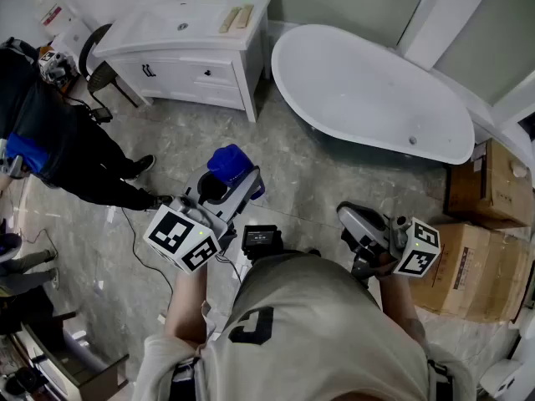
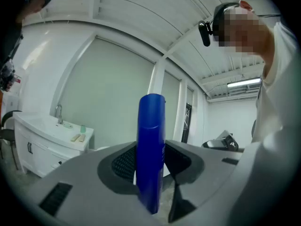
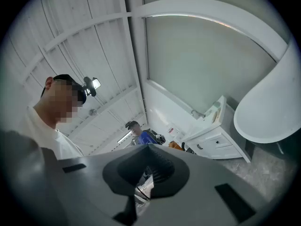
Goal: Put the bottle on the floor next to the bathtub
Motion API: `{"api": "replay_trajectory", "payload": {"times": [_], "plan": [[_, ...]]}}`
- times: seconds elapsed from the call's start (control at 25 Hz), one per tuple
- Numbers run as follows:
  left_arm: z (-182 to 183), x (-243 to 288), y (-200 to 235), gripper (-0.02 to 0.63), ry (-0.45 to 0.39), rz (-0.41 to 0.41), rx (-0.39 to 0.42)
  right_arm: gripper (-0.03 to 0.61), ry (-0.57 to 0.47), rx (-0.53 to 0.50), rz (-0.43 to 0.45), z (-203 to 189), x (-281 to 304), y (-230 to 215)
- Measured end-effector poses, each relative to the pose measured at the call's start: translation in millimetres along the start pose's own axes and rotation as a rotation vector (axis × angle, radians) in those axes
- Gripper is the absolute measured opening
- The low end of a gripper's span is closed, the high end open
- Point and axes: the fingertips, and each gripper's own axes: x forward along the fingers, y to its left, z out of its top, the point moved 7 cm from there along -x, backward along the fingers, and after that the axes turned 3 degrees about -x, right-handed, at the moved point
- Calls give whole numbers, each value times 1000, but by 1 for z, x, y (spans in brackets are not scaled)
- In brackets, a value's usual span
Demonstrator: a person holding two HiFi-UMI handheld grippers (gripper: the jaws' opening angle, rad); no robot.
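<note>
A blue bottle (image 1: pixel 229 163) stands upright between the jaws of my left gripper (image 1: pixel 224 187), held above the grey tiled floor. In the left gripper view the bottle (image 2: pixel 151 145) fills the gap and both black pads press its sides, so my left gripper (image 2: pixel 150 166) is shut on it. The white bathtub (image 1: pixel 368 90) lies ahead and to the right, a good way from the bottle. My right gripper (image 1: pixel 361 224) hangs lower right, and in its own view my right gripper (image 3: pixel 151 172) has its pads together with nothing between them.
A white vanity with a sink (image 1: pixel 192 40) stands at the back left, beside the tub. Cardboard boxes (image 1: pixel 489 224) are stacked at the right. A person in dark clothes (image 1: pixel 58 132) stands at the left, with cables on the floor (image 1: pixel 134 232).
</note>
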Motion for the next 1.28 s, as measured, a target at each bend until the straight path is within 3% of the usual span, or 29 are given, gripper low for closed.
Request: {"api": "replay_trajectory", "payload": {"times": [0.44,0.8,0.92,1.12,1.2,1.28], "plan": [[-15,8,-17,204,25,34,15,27,-19,-2,27,1,-20,-8],[-27,28,-82,204,46,86,41,28,1,-20,50,10,-88,-2],[-32,29,-96,204,48,110,46,28,124,-150,31,5,-98,-2],[-37,22,-114,204,69,173,66,28,515,-616,-86,-15,-109,-9],[-38,18,-119,204,79,198,68,28,546,-676,-92,-14,-112,-9],[-38,14,-122,204,86,218,71,28,507,-660,-71,-8,-114,-5]]}}
